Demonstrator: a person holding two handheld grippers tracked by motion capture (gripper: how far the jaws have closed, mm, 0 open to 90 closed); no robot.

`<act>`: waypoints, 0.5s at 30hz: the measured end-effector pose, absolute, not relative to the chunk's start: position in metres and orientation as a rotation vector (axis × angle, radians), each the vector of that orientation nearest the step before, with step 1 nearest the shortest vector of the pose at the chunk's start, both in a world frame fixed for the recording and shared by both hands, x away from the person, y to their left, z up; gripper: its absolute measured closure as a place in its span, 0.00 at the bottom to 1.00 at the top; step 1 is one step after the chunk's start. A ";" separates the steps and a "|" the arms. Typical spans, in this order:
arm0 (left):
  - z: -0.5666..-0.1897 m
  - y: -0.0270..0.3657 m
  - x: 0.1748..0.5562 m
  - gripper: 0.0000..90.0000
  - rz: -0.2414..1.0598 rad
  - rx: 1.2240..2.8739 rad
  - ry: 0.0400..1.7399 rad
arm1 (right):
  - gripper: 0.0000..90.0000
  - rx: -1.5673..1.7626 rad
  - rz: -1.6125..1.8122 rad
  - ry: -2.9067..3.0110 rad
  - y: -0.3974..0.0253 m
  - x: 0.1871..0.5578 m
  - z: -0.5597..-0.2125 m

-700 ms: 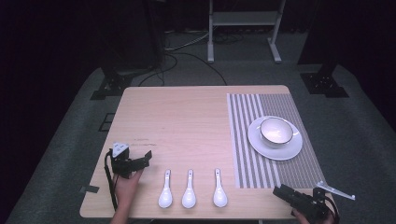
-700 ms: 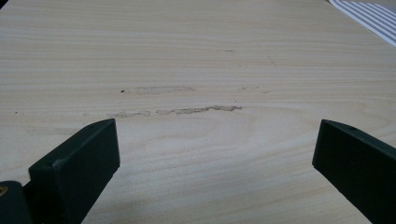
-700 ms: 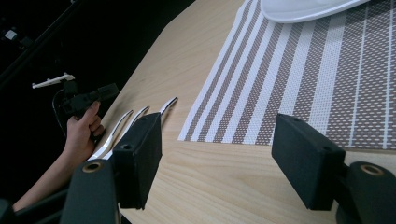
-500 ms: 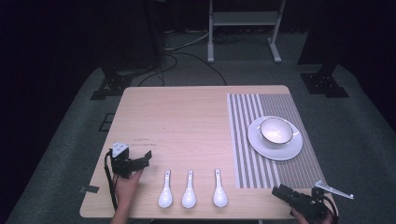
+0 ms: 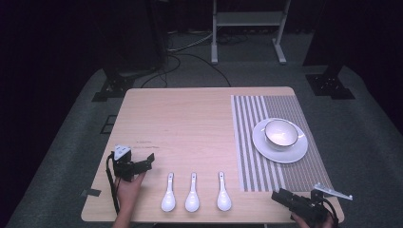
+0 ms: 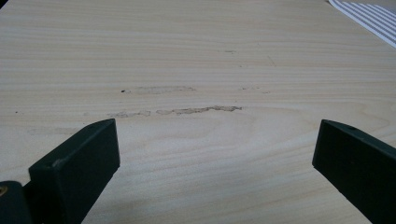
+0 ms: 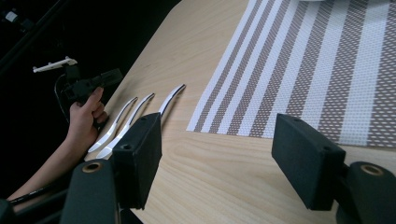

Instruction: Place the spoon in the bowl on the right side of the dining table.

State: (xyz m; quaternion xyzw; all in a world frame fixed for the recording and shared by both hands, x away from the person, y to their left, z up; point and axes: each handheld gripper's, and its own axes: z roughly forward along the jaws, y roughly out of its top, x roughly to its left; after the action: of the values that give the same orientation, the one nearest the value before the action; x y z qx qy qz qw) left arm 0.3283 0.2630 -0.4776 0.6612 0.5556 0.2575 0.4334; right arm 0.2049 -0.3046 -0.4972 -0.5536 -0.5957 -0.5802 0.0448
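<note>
While both tongs rest near the front edge of the table [image 5: 190, 114], I see no grasp yet. My left gripper [image 5: 142, 164] has its jaws spread wide over bare wood, holding nothing, and it sits just left of the three white spoons [image 5: 192, 192]. My right gripper [image 5: 290, 199] is also spread and empty; it lies at the front right corner, beside the near edge of the striped placemat [image 5: 247, 142].

I take the spoons as my landmark. They lie side by side in a row, each one apart from its neighbour, between the two grippers. The left spoon [image 5: 168, 194] is nearest to my left gripper. Right of the row and farther back, a white bowl [image 5: 281, 133] stands on a plate [image 5: 266, 147] on the placemat.

I judge this is the start: the approach to a spoon, probably to carry it toward the bowl. Each spoon has its long axis running front to back, with the wide scoop toward me and the thin handle pointing away. The next move, I think, needs a gripper turned across a handle, then lowered and closed on it.
</note>
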 end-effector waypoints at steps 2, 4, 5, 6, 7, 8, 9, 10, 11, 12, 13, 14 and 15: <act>-0.478 0.263 0.328 0.00 0.641 1.647 1.383 | 0.36 -1.684 -1.772 -1.828 -0.303 0.205 -0.496; -0.478 0.263 0.328 0.00 0.640 1.648 1.382 | 0.36 -1.676 -1.769 -1.844 -0.299 0.206 -0.496; -0.478 0.263 0.328 0.00 0.640 1.650 1.381 | 0.36 -1.672 -1.765 -1.850 -0.297 0.206 -0.495; -0.478 0.263 0.328 0.00 0.640 1.649 1.380 | 0.36 -1.665 -1.763 -1.856 -0.295 0.206 -0.495; -0.478 0.263 0.328 0.00 0.641 1.650 1.378 | 0.36 -1.660 -1.757 -1.864 -0.293 0.206 -0.494; -0.478 0.263 0.328 0.00 0.641 1.650 1.378 | 0.36 -1.660 -1.757 -1.864 -0.293 0.206 -0.494; -0.478 0.263 0.328 0.00 0.641 1.651 1.378 | 0.36 -1.647 -1.747 -1.888 -0.288 0.207 -0.493; -0.478 0.263 0.328 0.00 0.641 1.651 1.378 | 0.36 -1.643 -1.746 -1.894 -0.287 0.208 -0.493; -0.478 0.263 0.328 0.00 0.641 1.651 1.379 | 0.36 -1.637 -1.743 -1.898 -0.285 0.208 -0.493; -0.478 0.263 0.328 0.00 0.641 1.651 1.379 | 0.36 -1.637 -1.743 -1.898 -0.285 0.208 -0.493; -0.478 0.263 0.328 0.00 0.639 1.649 1.382 | 0.36 -1.629 -1.733 -1.911 -0.282 0.209 -0.493; -0.478 0.263 0.328 0.00 0.639 1.649 1.382 | 0.36 -1.625 -1.727 -1.912 -0.280 0.209 -0.494; -0.478 0.263 0.328 0.00 0.641 1.649 1.382 | 0.36 -1.620 -1.715 -1.917 -0.278 0.209 -0.495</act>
State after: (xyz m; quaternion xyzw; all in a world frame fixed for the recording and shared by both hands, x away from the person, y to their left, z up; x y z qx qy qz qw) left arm 0.3282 0.2627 -0.4777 0.6619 0.5547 0.2571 0.4337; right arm 0.2094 -0.2784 -0.4948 -0.5322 -0.6299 -0.5634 0.0507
